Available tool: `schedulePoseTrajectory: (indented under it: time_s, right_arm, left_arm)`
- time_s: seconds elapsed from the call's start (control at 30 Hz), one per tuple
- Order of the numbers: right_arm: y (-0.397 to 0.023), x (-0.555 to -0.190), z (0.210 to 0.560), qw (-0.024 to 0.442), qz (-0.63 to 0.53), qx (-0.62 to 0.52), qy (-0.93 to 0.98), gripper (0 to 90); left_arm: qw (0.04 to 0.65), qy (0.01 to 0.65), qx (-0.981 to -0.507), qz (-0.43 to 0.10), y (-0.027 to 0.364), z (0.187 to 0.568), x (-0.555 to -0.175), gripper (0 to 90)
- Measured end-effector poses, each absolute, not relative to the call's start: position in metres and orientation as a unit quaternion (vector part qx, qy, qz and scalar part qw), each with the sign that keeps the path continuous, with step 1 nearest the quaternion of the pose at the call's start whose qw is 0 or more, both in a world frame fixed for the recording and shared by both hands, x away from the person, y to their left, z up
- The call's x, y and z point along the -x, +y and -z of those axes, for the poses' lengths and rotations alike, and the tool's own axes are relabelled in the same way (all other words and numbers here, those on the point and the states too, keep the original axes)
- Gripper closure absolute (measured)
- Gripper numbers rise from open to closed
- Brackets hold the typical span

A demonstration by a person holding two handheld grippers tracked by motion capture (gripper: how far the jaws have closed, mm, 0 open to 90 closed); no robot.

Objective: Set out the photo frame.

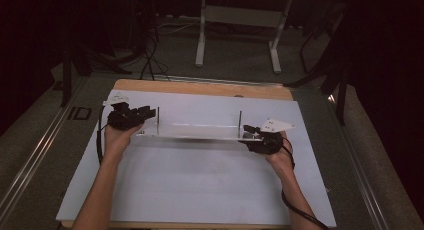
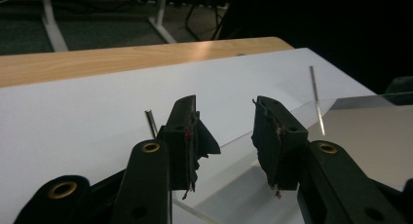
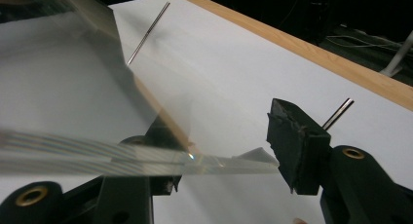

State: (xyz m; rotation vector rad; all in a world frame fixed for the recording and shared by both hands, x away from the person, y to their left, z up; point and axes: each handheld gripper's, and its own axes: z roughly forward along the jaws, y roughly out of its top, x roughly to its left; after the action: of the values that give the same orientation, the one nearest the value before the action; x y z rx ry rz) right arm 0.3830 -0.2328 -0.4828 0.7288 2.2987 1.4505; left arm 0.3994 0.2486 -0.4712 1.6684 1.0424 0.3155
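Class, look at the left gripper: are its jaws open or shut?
Open. In the left gripper view, the left gripper shows a clear gap between its pads, and nothing is pressed between them.

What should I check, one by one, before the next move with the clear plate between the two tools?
1. Left tool is free of the clear plate: ok, its jaws stand apart and no pad presses on the plate.
2. Right tool has a firm grip: cannot tell; the plate's edge lies across its jaws.
3. One tool at each end of the plate: ok.
4. Left pin and right pin are upright: ok.
5. Plate lies flat on the white sheet: cannot tell.
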Motion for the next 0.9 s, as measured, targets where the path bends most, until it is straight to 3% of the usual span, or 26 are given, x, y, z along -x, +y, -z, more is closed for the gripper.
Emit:
schedulePoseTrajectory:
  time_s: [0.9]
  right_arm:
    - [-0.231, -0.397, 0.472, 0.159, -0.515, -0.281, 0.794, 48.4]
  left_arm:
    - [0.545, 0.417, -0.706, -0.173, 0.274, 0.462, -0.362, 59.7]
